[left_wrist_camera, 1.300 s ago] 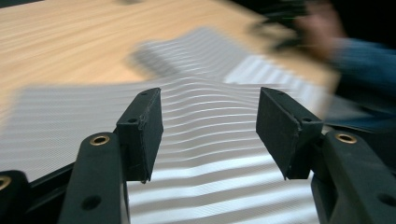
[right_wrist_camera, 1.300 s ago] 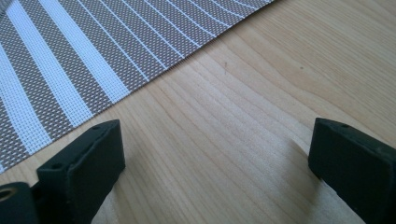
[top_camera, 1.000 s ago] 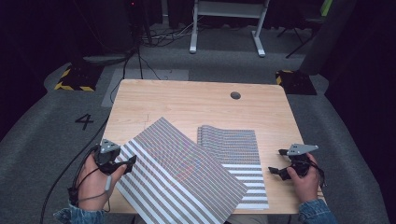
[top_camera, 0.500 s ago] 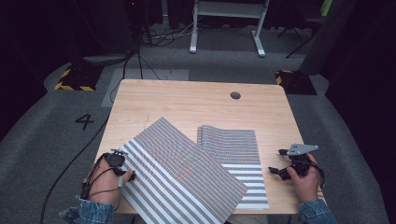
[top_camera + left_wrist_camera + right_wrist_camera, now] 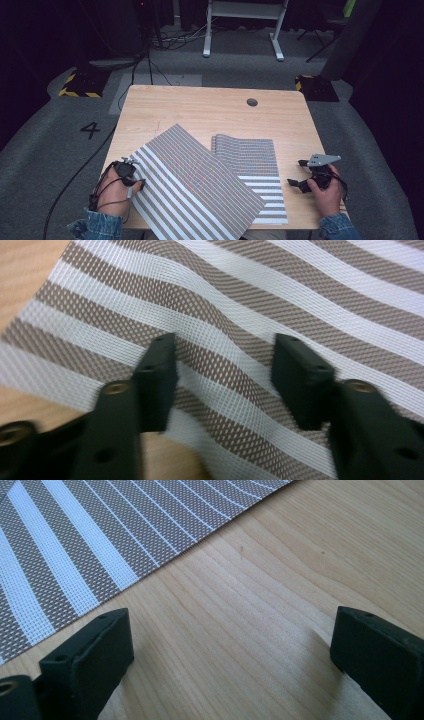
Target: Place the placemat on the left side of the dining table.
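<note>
Left gripper (image 5: 225,385), lower left of the high view, has just been closing over the brown-and-white striped woven placemat (image 5: 195,187) (pads not yet pinching); right gripper (image 5: 230,665) gapes wide over bare light wooden table (image 5: 280,580).

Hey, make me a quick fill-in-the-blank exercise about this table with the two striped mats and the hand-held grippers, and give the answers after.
1. The angled striped mat partly overlaps the other striped mat, lying ____ it.
2. The left hand-held gripper has its jaws over the ____ mat's edge.
3. Beneath the right hand-held gripper, whose jaws stand wide, is bare ____.
4. The round hole in the table lies toward its ____ edge.

Missing words: on top of; angled; wood; far
</note>
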The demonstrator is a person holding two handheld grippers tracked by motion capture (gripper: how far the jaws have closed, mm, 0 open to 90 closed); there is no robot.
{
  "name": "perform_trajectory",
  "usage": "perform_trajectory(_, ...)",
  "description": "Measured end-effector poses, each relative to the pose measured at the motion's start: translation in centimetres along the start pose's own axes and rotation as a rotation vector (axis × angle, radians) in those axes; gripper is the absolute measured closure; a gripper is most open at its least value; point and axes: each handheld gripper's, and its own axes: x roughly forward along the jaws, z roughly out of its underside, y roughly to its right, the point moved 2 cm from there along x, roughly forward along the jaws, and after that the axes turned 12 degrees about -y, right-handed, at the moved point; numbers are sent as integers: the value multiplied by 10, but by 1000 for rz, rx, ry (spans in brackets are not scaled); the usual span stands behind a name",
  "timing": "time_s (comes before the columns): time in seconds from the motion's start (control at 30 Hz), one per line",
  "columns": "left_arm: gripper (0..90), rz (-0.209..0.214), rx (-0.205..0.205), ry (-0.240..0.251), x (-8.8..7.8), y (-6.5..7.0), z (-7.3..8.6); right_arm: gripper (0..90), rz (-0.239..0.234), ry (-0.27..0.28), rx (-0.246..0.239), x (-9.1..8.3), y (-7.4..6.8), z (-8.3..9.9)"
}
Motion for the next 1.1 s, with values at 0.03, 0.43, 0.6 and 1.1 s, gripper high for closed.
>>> perform_trajectory(0.03,610,4,18,0,0,2,-1,38,0,0,0,0,0,0)
perform_trajectory(0.43,856,-75,128,205,-38,9,-15,38,0,0,0,0,0,0)
perform_trajectory(0.6,860,-114,137,295,-63,2,-25,38,0,0,1,0,0,0)
perform_trajectory(1.1,603,-138,126,519,-88,-37,-118,37,0,-1,0,0,0,0)
